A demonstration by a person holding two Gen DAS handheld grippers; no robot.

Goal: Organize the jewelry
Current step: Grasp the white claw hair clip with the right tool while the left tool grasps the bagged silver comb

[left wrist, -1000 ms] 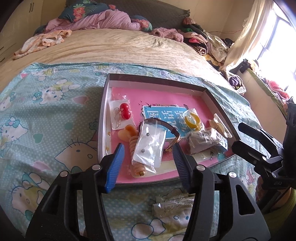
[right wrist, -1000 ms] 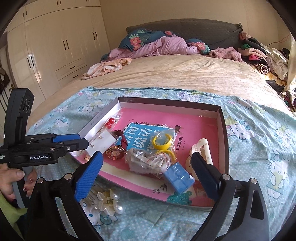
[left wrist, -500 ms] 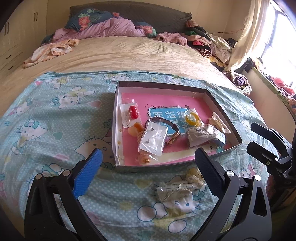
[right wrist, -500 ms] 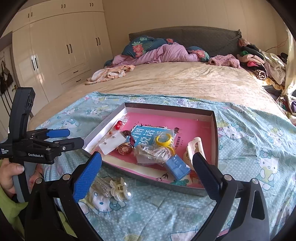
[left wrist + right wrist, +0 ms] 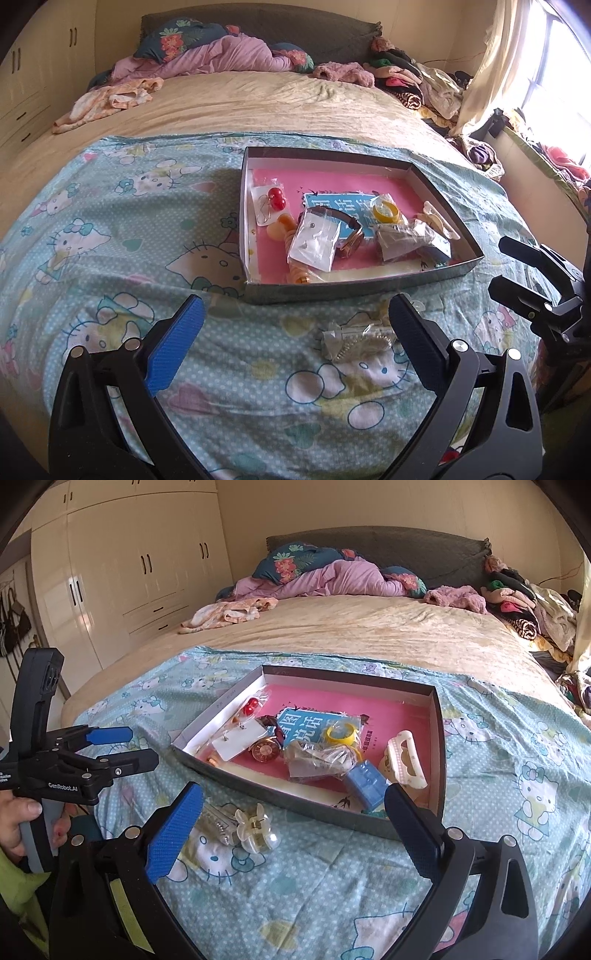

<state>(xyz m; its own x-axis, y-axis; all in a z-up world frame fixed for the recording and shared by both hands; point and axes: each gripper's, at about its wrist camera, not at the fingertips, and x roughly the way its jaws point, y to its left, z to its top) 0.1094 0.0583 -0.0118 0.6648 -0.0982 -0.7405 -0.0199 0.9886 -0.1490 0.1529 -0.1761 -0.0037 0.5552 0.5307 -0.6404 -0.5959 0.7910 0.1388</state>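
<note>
- The left tongs (image 5: 291, 336) are spread wide and hold nothing. They hang over the blue cat blanket (image 5: 110, 236), just in front of the box (image 5: 362, 286).
- The right tongs (image 5: 293, 819) are wide apart too, with nothing in them. They sit near the box's front corner.
- The box has low dark walls and a pink floor. Inside lie a watch (image 5: 264, 753), a yellow ring (image 5: 341, 734), a red bead pair (image 5: 276, 197), a blue little case (image 5: 367, 784), a cream hair clip (image 5: 404, 762) and some clear bags (image 5: 314, 243).
- Outside the box, near its front wall, a clear claw clip (image 5: 256, 829) lies on the blanket beside a shiny comb clip (image 5: 218, 825).
- There is a lot of bare blanket to the left of the box.
- The blanket lies on a big bed (image 5: 369, 635) with piled clothes (image 5: 524, 605) at the far end.
- White closet doors (image 5: 129, 572) stand on the left, and a bright window (image 5: 554, 85) is on the right.
</note>
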